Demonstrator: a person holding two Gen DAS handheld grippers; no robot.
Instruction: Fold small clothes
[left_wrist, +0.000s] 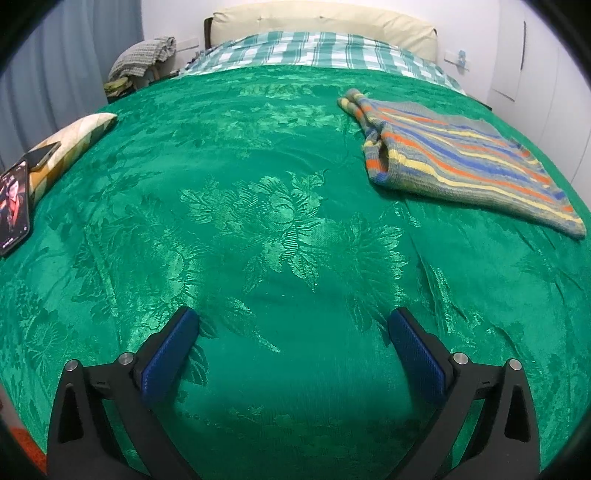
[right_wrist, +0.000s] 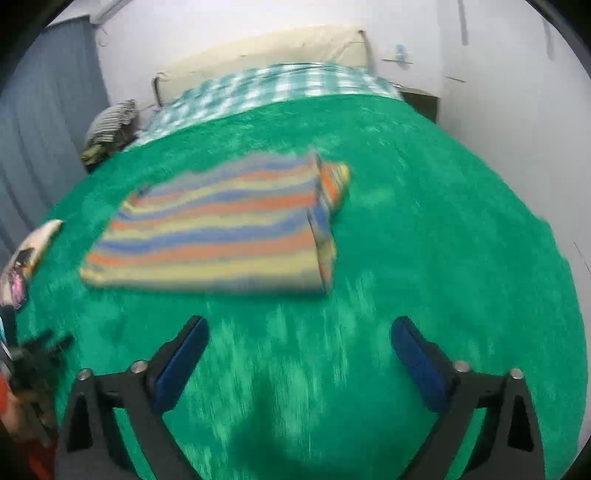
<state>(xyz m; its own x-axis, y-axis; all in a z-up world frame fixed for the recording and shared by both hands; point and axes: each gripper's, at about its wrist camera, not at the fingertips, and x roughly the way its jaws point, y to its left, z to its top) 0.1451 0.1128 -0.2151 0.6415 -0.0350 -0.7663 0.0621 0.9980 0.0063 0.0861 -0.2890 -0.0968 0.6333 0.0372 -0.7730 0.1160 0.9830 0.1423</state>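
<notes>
Both the left tool (left_wrist: 293, 321) and right tool (right_wrist: 299, 328) gape wide, empty, near the striped sweater (right_wrist: 218, 236)

The left gripper (left_wrist: 293, 332) hovered with its two blue-padded fingers (left_wrist: 170, 356) spread wide apart, nothing held between them. The right gripper (right_wrist: 299, 343) likewise had its fingers (right_wrist: 419, 363) parted wide and held nothing; its view was smeared with motion blur.
</notes>
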